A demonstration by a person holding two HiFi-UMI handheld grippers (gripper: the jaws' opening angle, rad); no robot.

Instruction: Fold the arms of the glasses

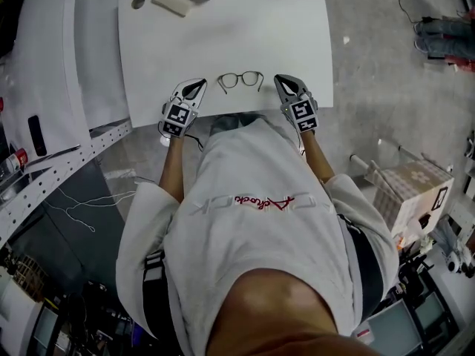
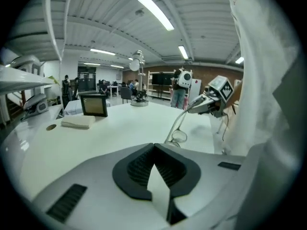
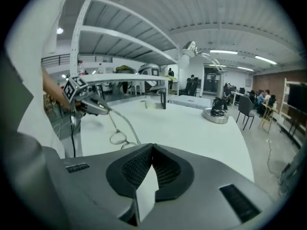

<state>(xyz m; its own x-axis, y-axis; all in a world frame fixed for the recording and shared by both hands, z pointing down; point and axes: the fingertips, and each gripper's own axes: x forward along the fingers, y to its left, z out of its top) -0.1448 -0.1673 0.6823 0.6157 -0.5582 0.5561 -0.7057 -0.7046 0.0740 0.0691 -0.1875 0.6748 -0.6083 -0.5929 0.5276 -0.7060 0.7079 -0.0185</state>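
With the left claw [image 1: 199,86] and right claw [image 1: 281,81] both closed and empty either side of the glasses [image 1: 240,80], near the tabletop [image 1: 223,35] edge, a clumsy push could slide them off.

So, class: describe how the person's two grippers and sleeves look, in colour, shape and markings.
Both the left gripper and right gripper are pale grey tapered shells with black ribbed pads. Each carries a cube of black-and-white square markers. The person wears a loose white shirt with short wide sleeves and red lettering.
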